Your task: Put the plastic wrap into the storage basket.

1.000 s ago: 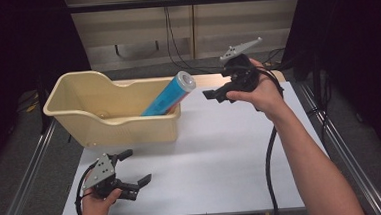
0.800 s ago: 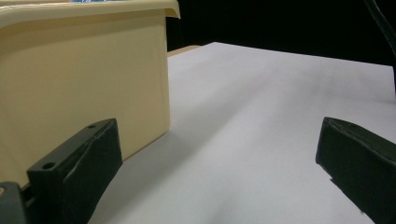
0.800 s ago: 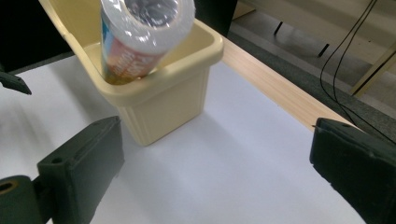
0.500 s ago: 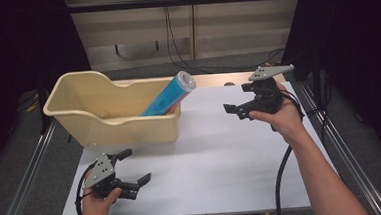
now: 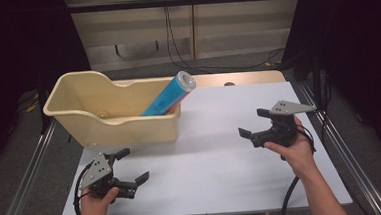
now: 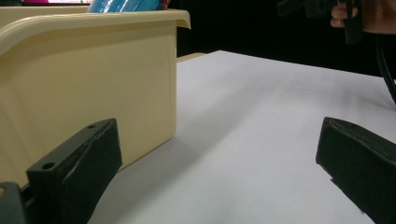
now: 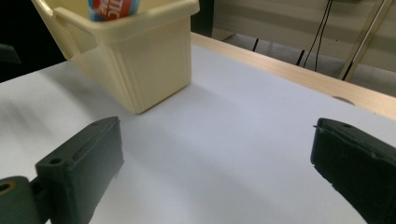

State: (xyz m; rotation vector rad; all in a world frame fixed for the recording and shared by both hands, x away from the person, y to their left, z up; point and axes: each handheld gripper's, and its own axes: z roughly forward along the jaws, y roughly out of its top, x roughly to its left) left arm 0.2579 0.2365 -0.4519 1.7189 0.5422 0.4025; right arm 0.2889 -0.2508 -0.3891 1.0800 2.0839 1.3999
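Left gripper (image 5: 127, 168) is seen at lower left of the high view, held low over the white table sheet (image 5: 217, 171), jaws spread wide, nothing between them. Position is unchanged from half a second and a second ago. In the left gripper view the cream wall of the bin (image 6: 84, 88) is just beside the left-hand jaw, apart from it, not touched.

Cream plastic bin (image 5: 104, 120) is seen at upper left of centre in the high view, standing on the sheet. Blue tube (image 5: 170, 93), capped white, is leaned inside it, lower end down in the bin, top end poking over the right rim, tilted toward upper right. Same pose as in both earlier frames. The tube's label end (image 7: 109, 8) is glimpsed over the rim at the top of the right gripper view.

Right gripper (image 5: 254, 123) is seen at centre right, jaws released and wide, empty. A second ago it was held up by the tube's top near the back edge of the table; it has been drawn back and down toward the lower right, now well apart from bin and tube.

Judgement: tube is already deposited in the bin, and the right hand's retreat is read as placement done, with both grippers returned to rest.
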